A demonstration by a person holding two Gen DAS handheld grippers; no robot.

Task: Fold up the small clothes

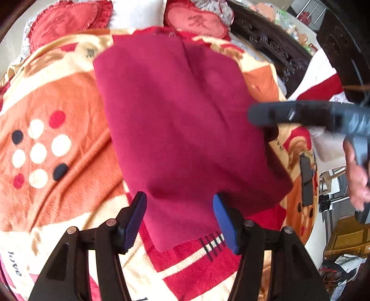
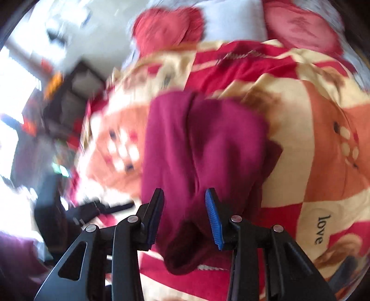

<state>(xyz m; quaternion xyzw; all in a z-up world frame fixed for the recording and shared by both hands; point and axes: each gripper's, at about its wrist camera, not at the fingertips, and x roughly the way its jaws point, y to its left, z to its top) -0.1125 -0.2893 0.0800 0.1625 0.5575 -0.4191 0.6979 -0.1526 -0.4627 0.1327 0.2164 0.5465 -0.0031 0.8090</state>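
Note:
A dark red garment [image 1: 180, 129] lies folded flat on the patterned blanket [image 1: 53, 97]. My left gripper [image 1: 180, 220] is open, its blue-padded jaws standing either side of the garment's near edge, holding nothing. The right gripper shows as a dark blurred bar [image 1: 300, 114] at the garment's right edge, with a hand behind it. In the blurred right wrist view the garment [image 2: 203, 150] lies ahead, and my right gripper [image 2: 185, 215] is open over its near end, empty.
Red heart-shaped pillows [image 1: 67, 20] lie at the head of the bed. A dark carved bed frame [image 1: 272, 46] runs along the right. Beyond the bed's right edge are furniture and clutter [image 1: 342, 243]. A dark object [image 1: 306, 180] lies on the blanket at right.

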